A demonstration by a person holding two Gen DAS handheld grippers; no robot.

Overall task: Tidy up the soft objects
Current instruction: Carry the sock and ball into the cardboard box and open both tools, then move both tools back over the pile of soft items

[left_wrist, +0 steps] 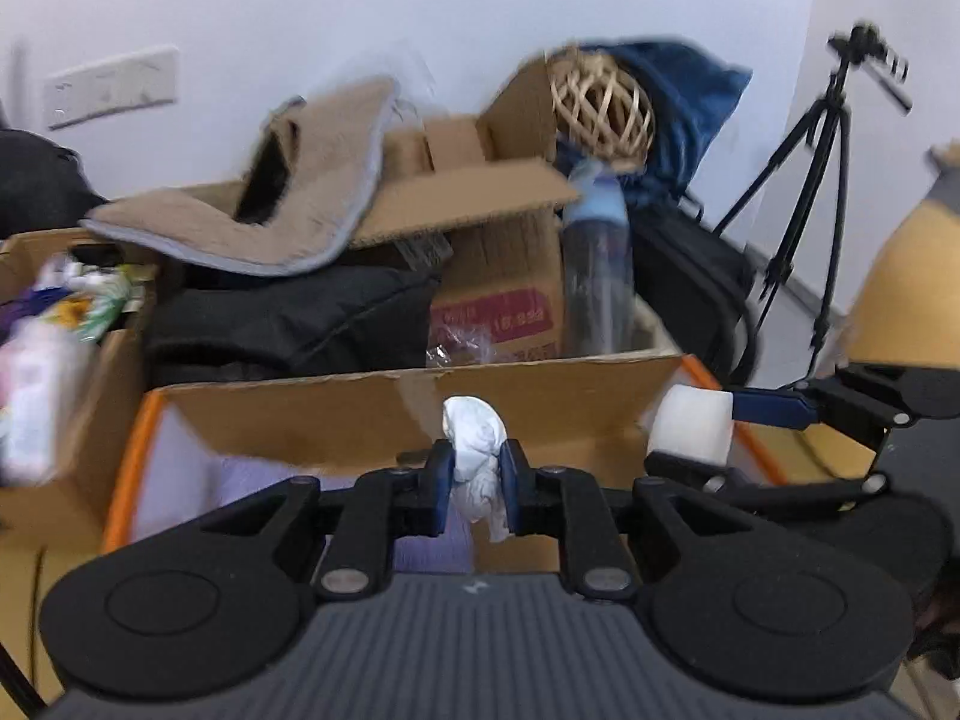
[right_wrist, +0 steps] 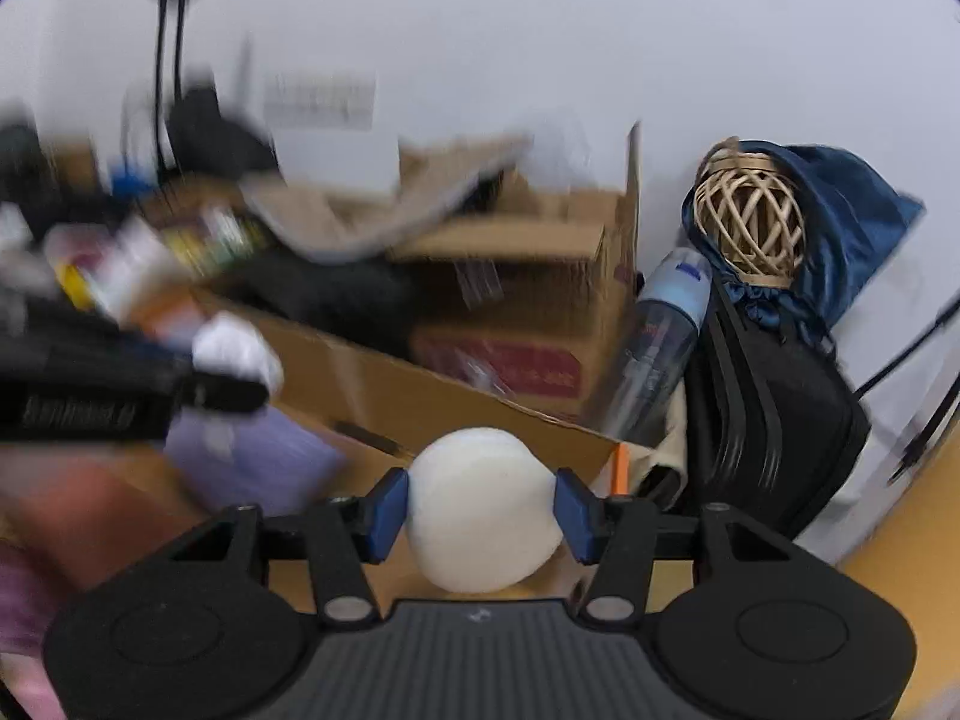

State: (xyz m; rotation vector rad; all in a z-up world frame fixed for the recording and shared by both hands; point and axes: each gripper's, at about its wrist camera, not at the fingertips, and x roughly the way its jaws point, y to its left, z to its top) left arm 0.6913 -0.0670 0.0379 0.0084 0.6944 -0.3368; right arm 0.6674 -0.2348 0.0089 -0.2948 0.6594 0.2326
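1. A crumpled white soft cloth [left_wrist: 477, 456] is squeezed between the blue pads of the left gripper [left_wrist: 475, 477]. The pads press on both of its sides.
2. A round white soft sponge piece [right_wrist: 483, 510] is pinched by the right gripper [right_wrist: 480, 510]. Its sides are dented in by the blue pads.
3. Both things are held up in the air, near the open brown cardboard box with an orange edge [left_wrist: 288, 414].
4. In the left view, the cloth is seen in front of the box's far wall. The sponge piece is seen at the box's right corner edge.
5. A pale purple soft thing [right_wrist: 252, 462] is seen lying inside the box. Free room is seen around it.
6. Little room is left behind the box. A second cardboard box with a red label [left_wrist: 498, 276], a clear bottle with a blue cap [left_wrist: 597, 264] and a black bag [left_wrist: 690, 276] are packed close there.
7. A tan fuzzy mat [left_wrist: 300, 192] is draped over the back boxes.
8. A woven wicker ball [left_wrist: 600, 105] is seen against blue cloth [left_wrist: 690, 102].
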